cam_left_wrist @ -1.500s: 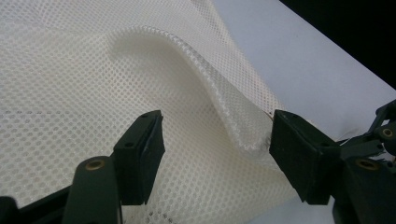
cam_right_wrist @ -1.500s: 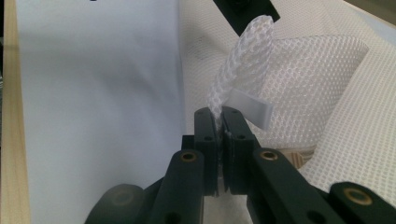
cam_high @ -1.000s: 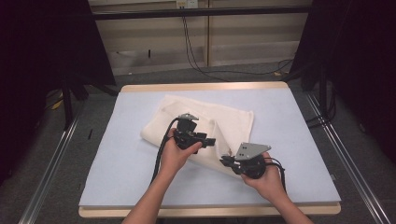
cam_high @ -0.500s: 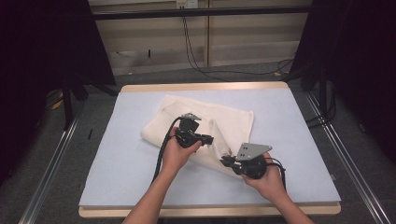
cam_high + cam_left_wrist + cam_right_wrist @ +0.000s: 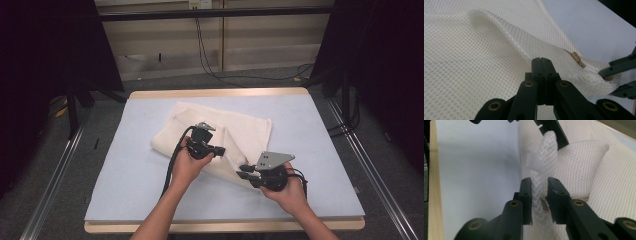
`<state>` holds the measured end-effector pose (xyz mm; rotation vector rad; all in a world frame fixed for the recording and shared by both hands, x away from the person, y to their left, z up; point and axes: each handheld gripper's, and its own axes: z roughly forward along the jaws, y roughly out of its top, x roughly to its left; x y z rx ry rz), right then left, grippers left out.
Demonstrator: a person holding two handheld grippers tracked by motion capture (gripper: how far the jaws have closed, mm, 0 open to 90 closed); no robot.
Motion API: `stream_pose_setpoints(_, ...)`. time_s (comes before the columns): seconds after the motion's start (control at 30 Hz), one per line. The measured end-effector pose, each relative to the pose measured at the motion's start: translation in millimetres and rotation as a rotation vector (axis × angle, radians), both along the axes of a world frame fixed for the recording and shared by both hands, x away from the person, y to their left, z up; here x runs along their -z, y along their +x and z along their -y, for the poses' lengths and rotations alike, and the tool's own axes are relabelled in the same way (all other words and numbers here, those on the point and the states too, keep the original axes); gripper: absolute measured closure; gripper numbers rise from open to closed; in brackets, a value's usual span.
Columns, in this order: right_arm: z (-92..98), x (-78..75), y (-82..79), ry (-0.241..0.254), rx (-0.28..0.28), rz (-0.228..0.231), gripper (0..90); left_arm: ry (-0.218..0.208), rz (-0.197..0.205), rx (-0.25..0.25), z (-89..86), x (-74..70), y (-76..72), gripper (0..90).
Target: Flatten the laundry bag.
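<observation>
Right gripper (image 5: 248,172): nearest the worktop's front edge, toward its right corner, held in the person's right hand (image 5: 285,192). It points left at the near corner of the mesh bag. In the right gripper view its jaws stand a little apart with a ridge of mesh (image 5: 539,195) running up between them; a small brown part, likely the zipper end, sits deep in the gap. They look set around the fabric, not yet clenched on it.

Left gripper (image 5: 219,150): a little farther in, near the middle of the worktop, held in the left hand (image 5: 187,165) and pointing right. In its own view the jaws are pressed fully together; whether mesh is caught between the tips cannot be told there. The right gripper view shows a raised peak of mesh (image 5: 548,147) reaching up to its black jaw, which suggests a pinch.

Mesh bag (image 5: 240,131): white netting lying across the middle of the worktop (image 5: 320,130), slanting from its left-centre toward the right front. A tan zipper pull (image 5: 576,56) sits on its near edge.

Why held so: judged from the two grippers meeting at the same corner, one seems to lift and tension the cloth while the other goes for the zipper end.
</observation>
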<state>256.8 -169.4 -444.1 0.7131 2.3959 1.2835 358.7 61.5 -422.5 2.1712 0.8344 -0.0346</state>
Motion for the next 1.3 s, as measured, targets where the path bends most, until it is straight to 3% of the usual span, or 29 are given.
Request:
stream_pose_setpoints(0.13, 6.2, -1.7, 0.2, 0.011, 0.020, -0.042, 58.5, -0.006, -0.001, 0.001, -6.2, -2.8, -3.7, 90.0)
stream_pose_setpoints(0.2, 9.7, -2.3, -0.1, 0.001, 0.037, -0.034, 55.1, -0.007, 0.005, -0.003, -7.3, -3.6, -6.8, 90.0)
stream_pose_setpoints(0.37, 18.5, -2.3, -1.6, -0.006, 0.046, -0.075, 41.8, 0.005, 0.018, -0.011, -10.7, -1.7, -10.4, 90.0)
stream_pose_setpoints(0.57, 33.2, -1.7, -2.9, -0.001, 0.061, -0.092, 27.8, 0.006, 0.003, -0.013, -18.7, 2.6, -14.7, 90.0)
stream_pose_setpoints(0.73, 48.2, -2.9, 0.6, 0.008, 0.098, -0.097, 24.7, -0.006, 0.010, -0.009, -23.0, 0.1, -17.7, 90.0)
stream_pose_setpoints(0.8, 50.9, -2.4, 2.2, 0.014, 0.088, -0.100, 23.8, -0.004, 0.026, -0.011, -24.8, -1.7, -19.5, 90.0)
stream_pose_setpoints(1.1, 59.4, 4.5, 1.8, 0.003, 0.082, -0.122, 20.6, -0.009, 0.031, -0.028, -31.2, 0.6, -22.6, 90.0)
stream_pose_setpoints(1.23, 69.7, 9.5, 2.8, -0.016, 0.120, -0.118, 23.4, -0.002, 0.030, -0.033, -36.1, 1.4, -26.0, 90.0)
stream_pose_setpoints(1.3, 71.0, 10.7, 4.9, -0.016, 0.139, -0.120, 23.4, -0.018, 0.035, -0.036, -38.9, 1.7, -28.8, 90.0)
